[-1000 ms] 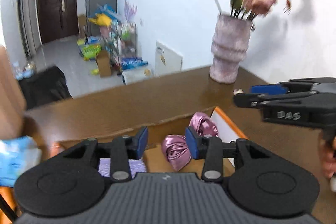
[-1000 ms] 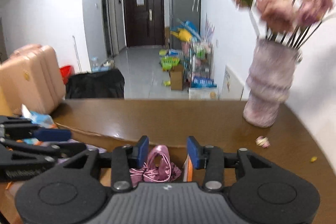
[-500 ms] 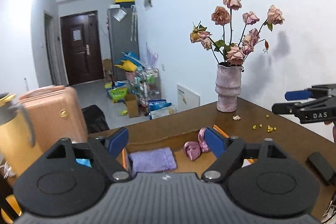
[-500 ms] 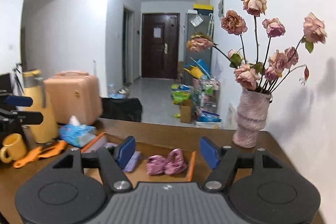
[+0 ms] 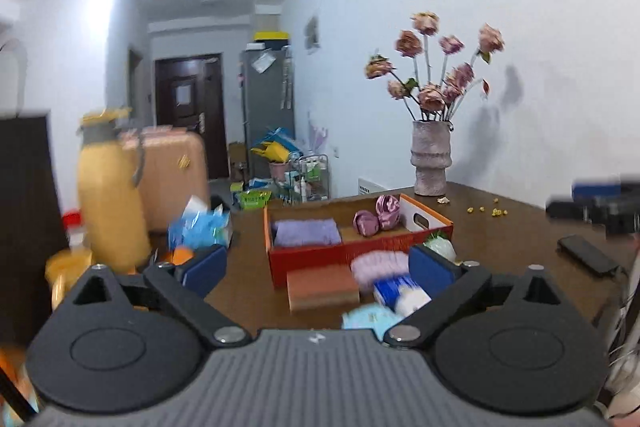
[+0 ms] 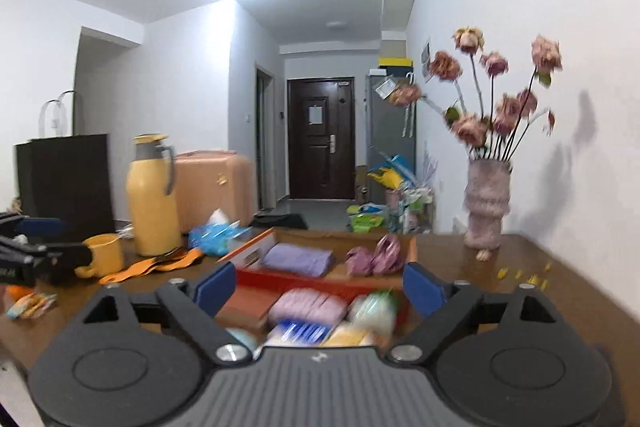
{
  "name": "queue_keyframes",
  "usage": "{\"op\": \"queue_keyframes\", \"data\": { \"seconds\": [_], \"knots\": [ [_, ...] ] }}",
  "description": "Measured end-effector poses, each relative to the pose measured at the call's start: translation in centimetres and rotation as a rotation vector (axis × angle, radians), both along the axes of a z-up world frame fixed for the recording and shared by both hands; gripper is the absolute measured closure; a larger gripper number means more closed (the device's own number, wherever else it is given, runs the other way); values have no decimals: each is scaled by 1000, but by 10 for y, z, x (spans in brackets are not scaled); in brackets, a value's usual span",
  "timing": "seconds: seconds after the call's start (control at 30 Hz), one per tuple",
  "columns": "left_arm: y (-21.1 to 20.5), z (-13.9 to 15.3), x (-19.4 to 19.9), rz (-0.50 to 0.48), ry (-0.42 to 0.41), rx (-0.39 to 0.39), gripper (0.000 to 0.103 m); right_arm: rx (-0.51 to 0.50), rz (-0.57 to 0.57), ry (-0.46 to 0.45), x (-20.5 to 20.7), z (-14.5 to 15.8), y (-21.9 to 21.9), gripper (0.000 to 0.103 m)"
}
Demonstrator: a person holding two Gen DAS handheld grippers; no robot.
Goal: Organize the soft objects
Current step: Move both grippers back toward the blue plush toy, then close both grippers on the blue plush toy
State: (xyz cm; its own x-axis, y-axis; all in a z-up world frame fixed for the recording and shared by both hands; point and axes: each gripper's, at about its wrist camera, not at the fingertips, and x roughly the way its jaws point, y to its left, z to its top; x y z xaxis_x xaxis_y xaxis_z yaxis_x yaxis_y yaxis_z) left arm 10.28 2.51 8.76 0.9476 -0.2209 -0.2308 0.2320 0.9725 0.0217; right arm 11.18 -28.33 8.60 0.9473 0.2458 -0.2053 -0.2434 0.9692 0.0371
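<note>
An orange box [image 5: 352,251] [image 6: 256,247] on the brown table holds a folded purple cloth [image 5: 306,231] [image 6: 298,259] and a pink satin bundle [image 5: 376,217] [image 6: 376,259]. In front of the box lie an orange sponge [image 5: 322,287], a pink fluffy item [image 5: 378,265] [image 6: 306,307], a blue-white pack [image 5: 400,293] [image 6: 300,331] and a white-green item [image 5: 440,247] [image 6: 374,309]. My left gripper [image 5: 316,267] is open and empty, held back from these. My right gripper [image 6: 320,285] is open and empty above them.
A vase of dried roses [image 5: 430,163] [image 6: 486,215] stands at the back right. A yellow thermos [image 6: 152,195] [image 5: 110,187], yellow mug [image 6: 106,253], blue tissue pack [image 6: 216,233] and orange strap [image 6: 160,265] are at the left. A black phone [image 5: 588,255] lies right.
Both grippers have pulled back and up from the box and opened wide. The pink bundle and purple cloth stay in the box.
</note>
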Motion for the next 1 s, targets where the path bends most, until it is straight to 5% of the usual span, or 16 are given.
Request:
{"op": "queue_keyframes", "data": {
  "seconds": [0.1, 0.3, 0.47, 0.53, 0.63, 0.83, 0.9, 1.0],
  "knots": [
    [12, -21, -24, -1, 41, -46, 3, 87, 43, 42, -32, -31, 10, 3],
    [12, -33, -15, 13, 79, -19, 3, -55, 33, 81, -34, -52, 41, 0],
    [9, -52, 5, -6, 144, -45, 3, 14, 93, 91, -28, -68, 48, 0],
    [8, -63, 20, -13, 189, -57, 3, 59, 67, 141, -17, -79, 48, 3],
    [6, -78, 52, -17, 267, -97, 5, 115, 38, 220, 8, -92, 48, 22],
    [-3, -90, 124, -90, 346, -122, 40, 265, 34, 332, 60, -114, 53, 32],
    [-5, -96, 149, -139, 416, -158, 56, 302, 27, 373, 77, -121, 57, 48],
    [-4, -108, 174, -198, 503, -213, 60, 358, 43, 419, 100, -130, 64, 55]
  ]
}}
